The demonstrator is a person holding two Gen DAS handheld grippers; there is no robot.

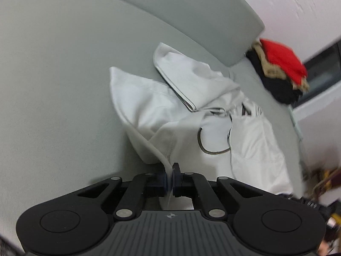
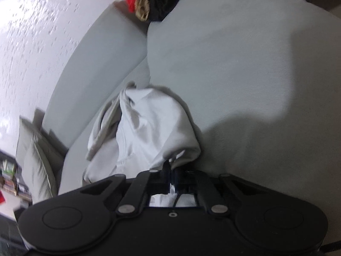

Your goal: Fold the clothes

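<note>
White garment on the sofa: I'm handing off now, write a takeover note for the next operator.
Left hand-held gripper: shut on an edge of the white garment.
Right hand-held gripper: shut on another part of its fabric.
Garment lies crumpled on the grey sofa; a red and black clothes pile sits at the sofa's far end.
Done: both grips taken.
Left: spread it flat, fold it.

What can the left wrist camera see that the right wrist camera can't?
Only the left wrist view shows the dark drawstring loop on the white garment, and the left gripper pinching its edge. Only the right wrist view shows the pale cushion by the wall, and the right gripper pinching the cloth. Both show the white garment, the grey sofa and the red and black clothes pile.
</note>
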